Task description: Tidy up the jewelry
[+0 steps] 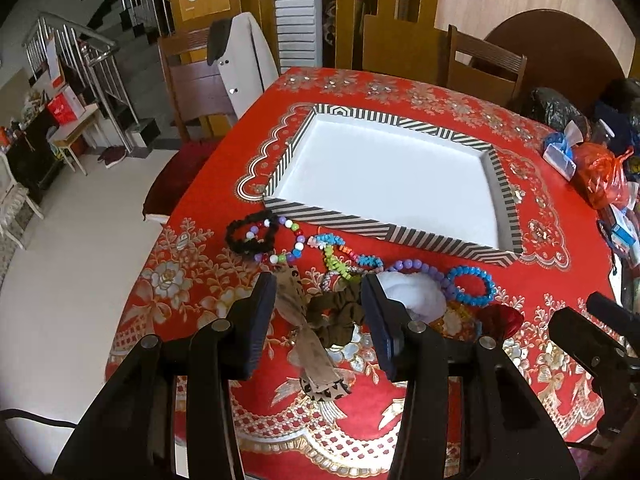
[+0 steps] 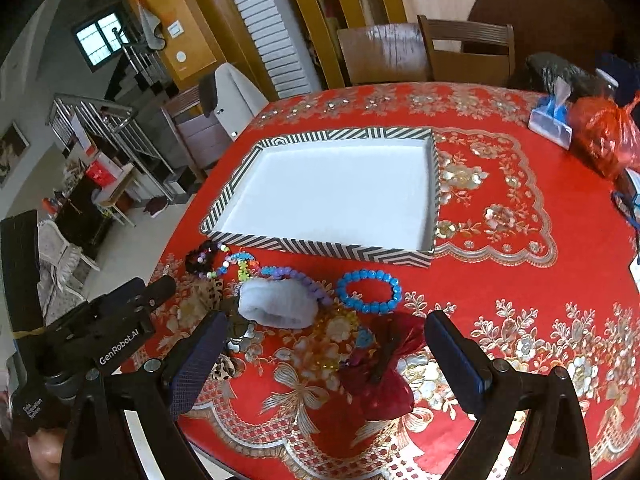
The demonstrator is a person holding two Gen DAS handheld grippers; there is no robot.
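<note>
A striped tray (image 1: 332,218) (image 2: 316,250) with a white inside stands on the red tablecloth. In front of it lie a black scrunchie (image 1: 248,236), a multicoloured bead string (image 1: 294,240), a blue bead bracelet (image 1: 472,284) (image 2: 368,290), a purple bead string (image 1: 420,268), a white fluffy scrunchie (image 1: 412,290) (image 2: 276,304), a brown scrunchie with a ribbon (image 1: 332,316) and a red bow (image 2: 380,368). My left gripper (image 1: 318,312) is open, its jaws either side of the brown scrunchie. My right gripper (image 2: 326,348) is open, wide above the red bow.
Plastic bags and small packs (image 1: 600,176) (image 2: 600,132) crowd the table's right side. Wooden chairs (image 1: 484,64) stand behind the table, one with a coat (image 1: 244,68) at the left. The table's left edge drops to the floor (image 1: 80,260).
</note>
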